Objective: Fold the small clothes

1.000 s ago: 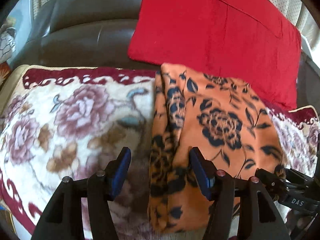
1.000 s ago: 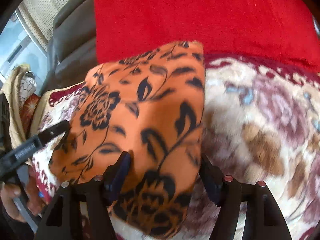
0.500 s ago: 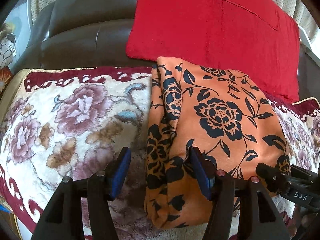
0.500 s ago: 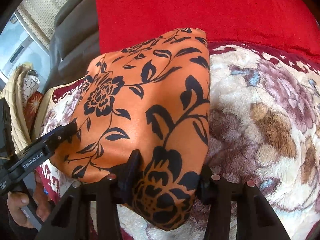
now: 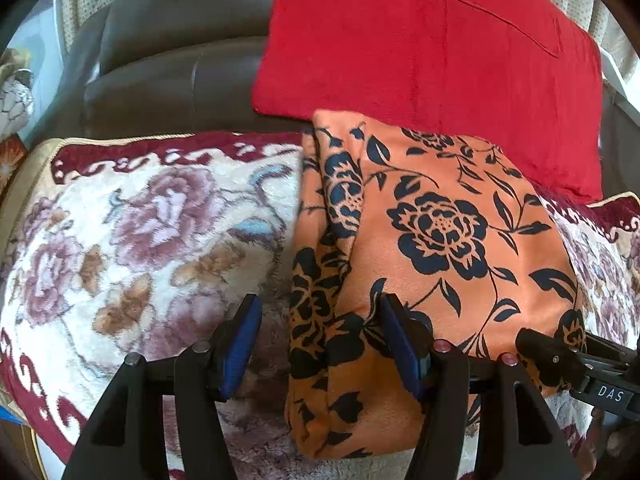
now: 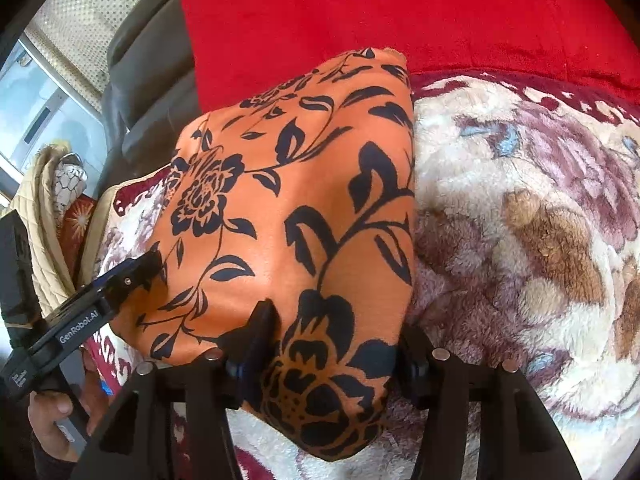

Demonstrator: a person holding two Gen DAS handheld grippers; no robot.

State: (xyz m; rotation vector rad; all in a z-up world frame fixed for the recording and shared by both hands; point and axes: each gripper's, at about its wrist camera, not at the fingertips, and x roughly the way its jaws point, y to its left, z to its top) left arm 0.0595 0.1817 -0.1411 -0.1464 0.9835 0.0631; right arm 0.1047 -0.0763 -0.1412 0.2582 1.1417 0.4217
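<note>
An orange garment with a black flower print [image 5: 436,232] lies folded on a floral plush blanket [image 5: 132,240]. My left gripper [image 5: 320,340] is open; its jaws straddle the garment's near left folded edge, right finger resting on the cloth. My right gripper [image 6: 332,348] is open around the garment's [image 6: 304,208] near right corner, with cloth bulging between its fingers [image 6: 256,340]. The right gripper's tip also shows in the left wrist view [image 5: 552,360], and the left one in the right wrist view [image 6: 132,276].
A red cushion [image 5: 432,48] leans on the dark leather sofa back [image 5: 168,64] just behind the garment. A window and a beige quilted item [image 6: 36,200] are at the far left. The blanket spreads on both sides.
Both grippers have drawn back toward the near edge and lowered. The right gripper's jaws have narrowed around the garment's corner. The garment now lies flatter and neater.
</note>
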